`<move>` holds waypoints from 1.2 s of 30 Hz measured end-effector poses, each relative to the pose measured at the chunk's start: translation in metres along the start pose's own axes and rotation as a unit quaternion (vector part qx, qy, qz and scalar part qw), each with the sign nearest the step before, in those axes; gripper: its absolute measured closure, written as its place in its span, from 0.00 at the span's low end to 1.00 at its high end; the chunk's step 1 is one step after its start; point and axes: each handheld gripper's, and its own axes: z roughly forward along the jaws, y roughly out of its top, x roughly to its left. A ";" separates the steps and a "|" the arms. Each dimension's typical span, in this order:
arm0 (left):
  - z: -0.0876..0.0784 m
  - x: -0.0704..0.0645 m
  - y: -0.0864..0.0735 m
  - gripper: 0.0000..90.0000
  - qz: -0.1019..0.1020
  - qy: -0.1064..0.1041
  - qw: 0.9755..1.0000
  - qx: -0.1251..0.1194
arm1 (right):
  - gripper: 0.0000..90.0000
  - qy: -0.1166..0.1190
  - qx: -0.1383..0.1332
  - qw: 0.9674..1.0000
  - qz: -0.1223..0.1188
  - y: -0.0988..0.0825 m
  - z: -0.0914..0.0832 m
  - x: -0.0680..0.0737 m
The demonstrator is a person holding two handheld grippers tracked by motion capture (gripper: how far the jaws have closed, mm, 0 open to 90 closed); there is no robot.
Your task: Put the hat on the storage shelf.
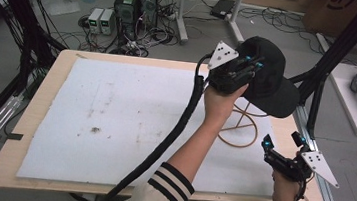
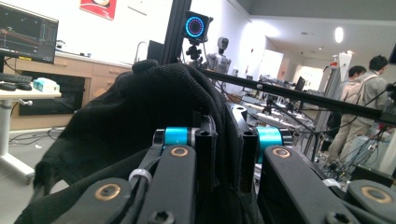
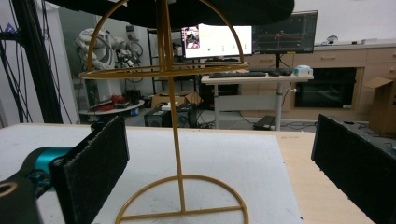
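Left hand-held gripper (image 1: 250,68) clamped on a fold of a black cap (image 1: 269,82), which is held over a gold wire stand (image 1: 238,129) at the right rear of the bench (image 1: 41,96). The left gripper view looks along the two jaws, which stand nearly together with dark cloth (image 2: 140,116) pinched between them. The right hand-held gripper (image 1: 282,149) waits near the bench's right front edge with its jaws wide apart and nothing between them; its own view frames the stand's post (image 3: 173,140) between the two pads.

Risks, as judged from this frame. (1) The stand is light, thin wire on a ring base (image 3: 184,210), and nothing steadies it; a sideways pull through the cap, or a knock from the left hand-held gripper, could tip or slide it. (2) The grip takes only a fold of soft cloth at the crown, so the cap may slip out or hang askew, with the brim (image 1: 281,104) dragging it to one side. (3) If the cap is let go off-centre over the dome hoops (image 3: 163,70), it could slide off onto the white mat (image 1: 113,124).

Appearance of the cap. Black, soft, matte woven cloth; rounded crown, stiff curved brim pointing toward the right front. Seen from the right gripper view, its dark underside (image 3: 210,11) lies across the top of the hoops; whether it rests on them or hangs just above cannot be told.
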 end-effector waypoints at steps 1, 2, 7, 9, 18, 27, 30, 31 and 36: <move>0.000 0.000 -0.001 0.89 0.003 0.003 1.000 0.002 | 0.04 0.001 0.000 1.000 0.001 0.000 0.000 0.000; 0.000 0.000 -0.001 0.86 0.002 0.005 1.000 0.003 | 0.04 0.001 0.000 1.000 0.001 0.000 0.000 0.000; -0.002 0.001 -0.001 0.72 0.008 0.009 1.000 0.004 | 0.04 0.000 0.004 1.000 -0.003 0.000 0.000 0.000; -0.003 0.001 -0.001 0.69 0.007 0.012 1.000 0.000 | 0.04 0.000 0.004 1.000 0.000 0.000 0.000 0.001; -0.007 0.002 0.004 0.54 0.015 0.020 1.000 -0.013 | 0.05 0.001 0.011 1.000 -0.009 -0.004 0.002 0.002; -0.016 0.008 0.008 0.52 0.015 0.031 0.999 -0.019 | 0.05 0.000 0.016 1.000 -0.011 -0.004 0.000 0.003; -0.019 0.009 0.010 0.52 0.013 0.034 0.999 -0.022 | 0.05 -0.002 0.022 1.000 -0.015 -0.004 -0.001 0.003; -0.021 0.010 0.011 0.52 0.015 0.034 0.999 -0.023 | 0.05 -0.003 0.024 1.000 -0.015 -0.005 -0.001 0.004; -0.025 0.011 0.014 0.52 0.014 0.035 0.999 -0.027 | 0.05 -0.014 0.033 0.999 -0.016 -0.008 -0.005 -0.001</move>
